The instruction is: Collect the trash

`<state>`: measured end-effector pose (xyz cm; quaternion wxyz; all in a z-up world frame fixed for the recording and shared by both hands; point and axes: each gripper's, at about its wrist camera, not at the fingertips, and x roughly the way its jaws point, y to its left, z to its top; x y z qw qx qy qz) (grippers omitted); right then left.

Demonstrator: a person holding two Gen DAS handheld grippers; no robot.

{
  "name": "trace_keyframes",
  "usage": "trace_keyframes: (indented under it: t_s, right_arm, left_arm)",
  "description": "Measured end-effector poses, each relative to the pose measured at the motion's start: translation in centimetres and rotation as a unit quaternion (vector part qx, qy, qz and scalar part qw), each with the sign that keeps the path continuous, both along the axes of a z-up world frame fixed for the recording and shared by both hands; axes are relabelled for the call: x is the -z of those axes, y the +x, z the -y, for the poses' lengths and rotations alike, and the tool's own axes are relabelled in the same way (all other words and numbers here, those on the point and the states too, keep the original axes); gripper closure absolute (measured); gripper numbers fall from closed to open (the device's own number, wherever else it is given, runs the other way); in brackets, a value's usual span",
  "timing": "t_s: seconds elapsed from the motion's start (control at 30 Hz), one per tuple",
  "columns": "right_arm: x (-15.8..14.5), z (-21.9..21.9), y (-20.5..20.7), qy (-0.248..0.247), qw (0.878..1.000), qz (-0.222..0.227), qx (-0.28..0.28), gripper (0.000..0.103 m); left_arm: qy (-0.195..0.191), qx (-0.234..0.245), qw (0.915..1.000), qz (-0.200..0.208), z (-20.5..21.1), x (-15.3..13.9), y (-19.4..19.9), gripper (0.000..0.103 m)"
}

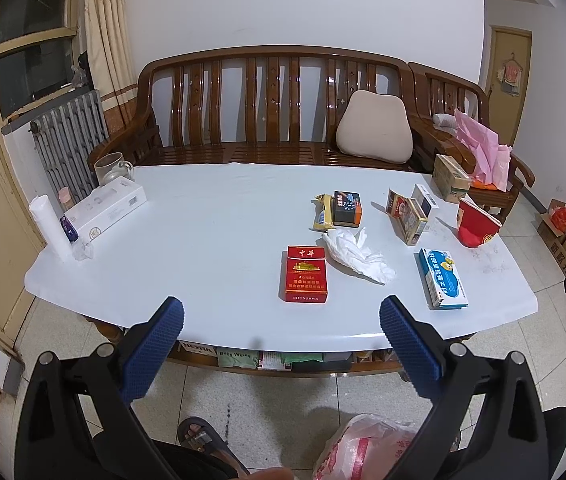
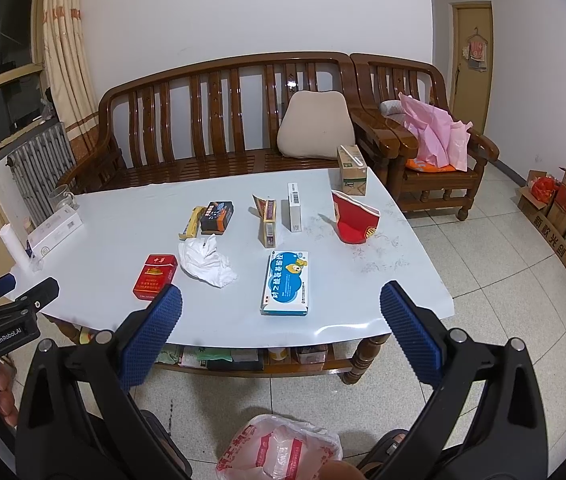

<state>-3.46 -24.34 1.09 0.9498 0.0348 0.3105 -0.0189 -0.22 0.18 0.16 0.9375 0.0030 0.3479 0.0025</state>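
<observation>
Both my tools are wide open and hold nothing: the left tool (image 1: 281,318) and the right tool (image 2: 281,306) hang just off the near edge of the white desk (image 1: 203,248). The crumpled white paper tissue (image 1: 357,254) lies mid-desk, beside the flat red cigarette box (image 1: 305,275). I'd pinch its middle softly, then drop it in the thin pink-and-white plastic bag (image 2: 279,450) on the floor.

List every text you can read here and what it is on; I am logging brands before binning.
"CHUNGHWA": red cigarette pack.
"Baby Wipes": green pack on the lower shelf.
"GenRobot.AI": left tongs body.
Chinese print on the blue-and-white medicine box, red paper cup and floor cartons: not transcribed.
Barcoded white box: too small.
</observation>
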Motion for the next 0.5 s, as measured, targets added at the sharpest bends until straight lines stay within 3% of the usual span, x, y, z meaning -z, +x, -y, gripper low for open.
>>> trace_keyframes:
  t_s: [0.5]
  right_arm:
    - [0.12, -0.02, 0.01, -0.001, 1.000, -0.001, -0.001, 0.006]
  left_arm:
    - [-0.001, 0.000, 1.0000, -0.003, 0.10, 0.40, -0.03, 0.007]
